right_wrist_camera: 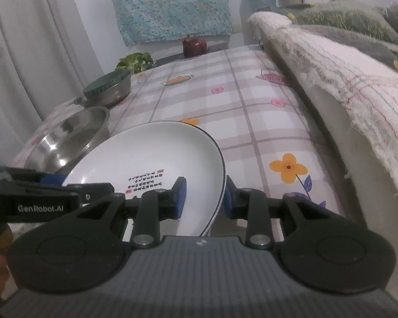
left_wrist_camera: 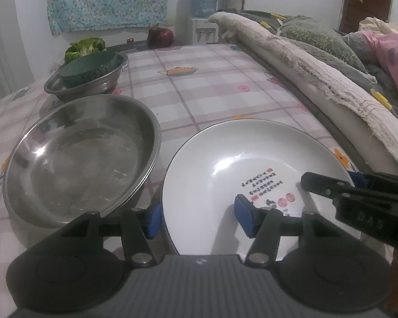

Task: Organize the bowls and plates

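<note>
Two hand-held grippers straddle the white plate's rim, left hand-held gripper and right hand-held gripper both released, pads clear.

Between the blue matt pads of the left gripper sits the near rim of a glossy white glazed plate, smooth, with printed black and red characters. Left of those jaws lies a polished steel basin, mirror-bright with faint scuffing. Beyond it, a second steel bowl carries a dull green perforated plastic colander. The right gripper, matt black plastic with blue rubbery pads, straddles the plate's dark-lined edge. Under everything lies a smooth printed checked tablecloth; right of the jaws hangs a rough, frayed woven cloth.
</note>
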A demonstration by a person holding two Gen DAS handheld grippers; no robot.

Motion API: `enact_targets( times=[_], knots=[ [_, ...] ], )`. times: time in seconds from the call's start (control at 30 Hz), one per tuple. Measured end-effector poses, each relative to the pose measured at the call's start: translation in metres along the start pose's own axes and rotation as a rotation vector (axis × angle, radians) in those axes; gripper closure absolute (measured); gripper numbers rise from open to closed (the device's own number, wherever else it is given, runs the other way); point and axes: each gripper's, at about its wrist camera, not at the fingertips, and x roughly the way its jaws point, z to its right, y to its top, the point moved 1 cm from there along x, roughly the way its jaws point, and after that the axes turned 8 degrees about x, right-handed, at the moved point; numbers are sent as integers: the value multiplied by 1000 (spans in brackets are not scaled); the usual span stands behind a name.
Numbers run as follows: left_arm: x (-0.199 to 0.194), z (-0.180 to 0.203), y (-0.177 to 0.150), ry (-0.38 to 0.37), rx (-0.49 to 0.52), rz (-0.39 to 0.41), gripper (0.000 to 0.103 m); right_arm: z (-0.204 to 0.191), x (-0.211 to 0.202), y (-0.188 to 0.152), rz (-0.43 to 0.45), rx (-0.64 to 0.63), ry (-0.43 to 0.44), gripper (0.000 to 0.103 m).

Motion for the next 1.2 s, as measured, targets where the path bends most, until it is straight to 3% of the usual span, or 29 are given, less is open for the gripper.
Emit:
enact_targets(
  times=[0.53,1.2],
  knots=[
    [-7,0,-1,-7,-42,-11,46,-3,-4,4,-2,11,-17,71],
    [-26,2,8,-3,-44,41,46,-3,-20,12,30,28,-9,71]
  ],
)
